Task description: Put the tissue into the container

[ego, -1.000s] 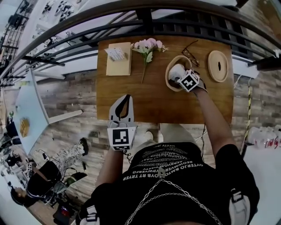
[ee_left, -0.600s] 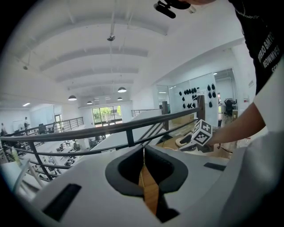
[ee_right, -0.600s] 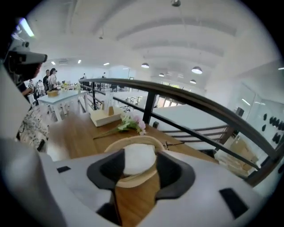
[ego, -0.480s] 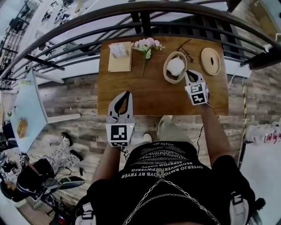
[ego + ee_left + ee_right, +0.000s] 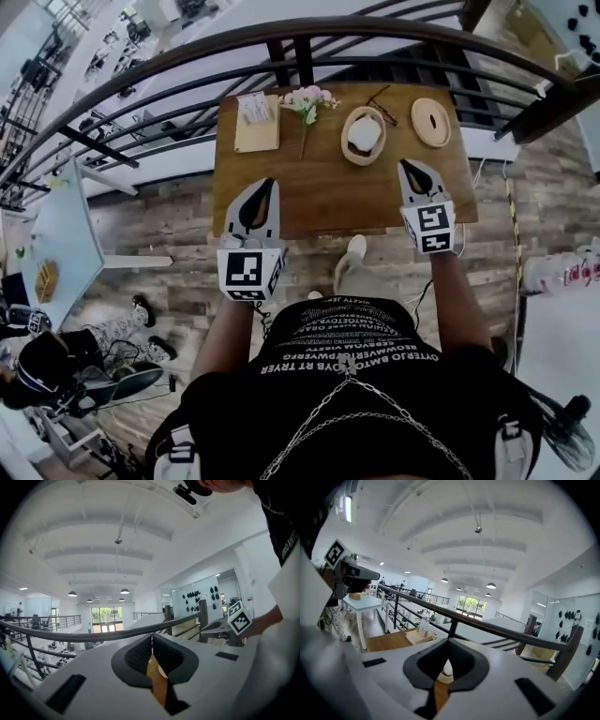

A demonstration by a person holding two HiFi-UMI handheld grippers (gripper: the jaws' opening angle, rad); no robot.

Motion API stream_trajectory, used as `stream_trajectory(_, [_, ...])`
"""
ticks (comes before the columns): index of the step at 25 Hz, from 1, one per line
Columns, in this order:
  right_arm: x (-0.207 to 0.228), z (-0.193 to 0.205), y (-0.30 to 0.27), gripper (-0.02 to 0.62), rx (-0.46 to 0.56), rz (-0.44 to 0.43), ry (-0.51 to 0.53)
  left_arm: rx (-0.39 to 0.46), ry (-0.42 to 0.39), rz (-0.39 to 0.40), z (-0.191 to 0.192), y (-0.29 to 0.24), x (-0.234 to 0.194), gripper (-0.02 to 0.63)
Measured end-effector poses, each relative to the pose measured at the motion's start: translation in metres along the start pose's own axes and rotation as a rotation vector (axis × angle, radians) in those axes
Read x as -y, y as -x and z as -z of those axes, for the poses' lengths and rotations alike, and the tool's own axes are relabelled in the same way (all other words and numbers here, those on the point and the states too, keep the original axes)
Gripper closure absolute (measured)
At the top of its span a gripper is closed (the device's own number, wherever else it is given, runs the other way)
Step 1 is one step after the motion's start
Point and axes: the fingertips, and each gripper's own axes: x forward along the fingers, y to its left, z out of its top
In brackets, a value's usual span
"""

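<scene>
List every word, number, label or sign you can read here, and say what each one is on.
Nothing reads cleanly enough to quote.
Print on the black shirt: rows of white capitals, upside down and warped, unreadable.
Cubes on the left gripper and right gripper: black-and-white square markers, no words.
Print on the small pack lying on the tan board: too small to read.
Red print on the wrapped bundle at the right edge: blurred.

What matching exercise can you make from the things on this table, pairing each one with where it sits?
Things:
1. tissue
2. round wooden lid
3. flowers
4. tan pad

Places:
A. rightmost on the table
B. inside the container
C. leftmost on the table
D. between the tan pad and the container

Pairs: 1-B, 2-A, 3-D, 4-C
</scene>
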Motion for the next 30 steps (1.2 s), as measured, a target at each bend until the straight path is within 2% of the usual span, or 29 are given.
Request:
stream_trajectory(8, [-0.024,-0.051,0.107,0.581,0.128,0.074,-0.098,0.032,0.005,0.008,-0.010,0.072,0.000,0.572])
stream_trajectory(14, [-0.040,-0.050,0.139,0.581,0.120,0.115,-0.108,0.017,0.008,0.023,0.000,0.097,-0.001,0.572])
stream_trajectory(23, [-0.029,-0.043,0.148,0.581,0.083,0.163,-0.104,0.004,-0.004,0.107,0.006,0.068,0.028,0.572])
stream_trajectory(30, [-0.001,-0.024,0.119,0.581,0.055,0.146,-0.106,-0.008,-0.011,0.138,0.011,0.016,0.045,0.572])
